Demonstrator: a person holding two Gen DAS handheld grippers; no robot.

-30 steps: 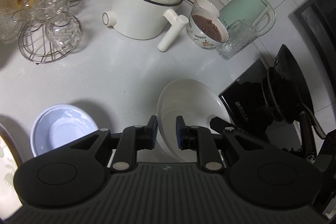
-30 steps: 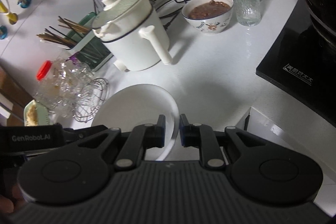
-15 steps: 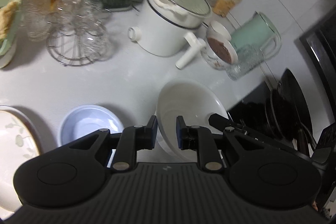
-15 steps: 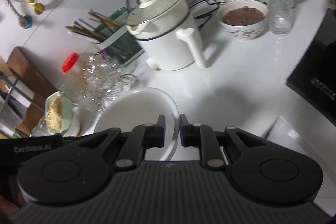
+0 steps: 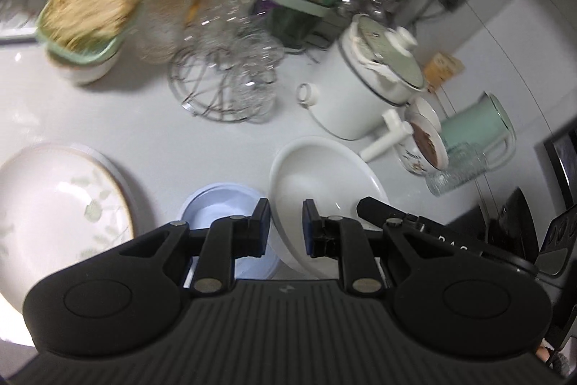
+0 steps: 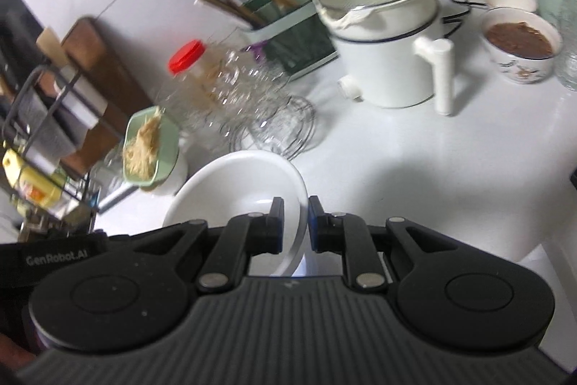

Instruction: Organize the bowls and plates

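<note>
Since 1.0 s ago, white bowl [image 5: 317, 175] has moved left w/ both grippers; it now sits over the near-right rim of the blue bowl [image 5: 220, 204], and a leaf-pattern plate [image 5: 54, 204] has come into view at far left of the worktop [image 5: 151, 139].

Containers: blue bowl and white bowl hold nothing visible. Green dish [image 5: 86, 9] holds pale shredded food. Patterned bowl [image 6: 521, 44] holds brown food. Lidded white pot [image 6: 389, 49]: contents not visible.

Left gripper [image 5: 285, 226]: jaws narrow, clamped on white bowl's near-left rim. Right gripper [image 6: 295, 222]: jaws narrow, clamped on its right rim.
</note>
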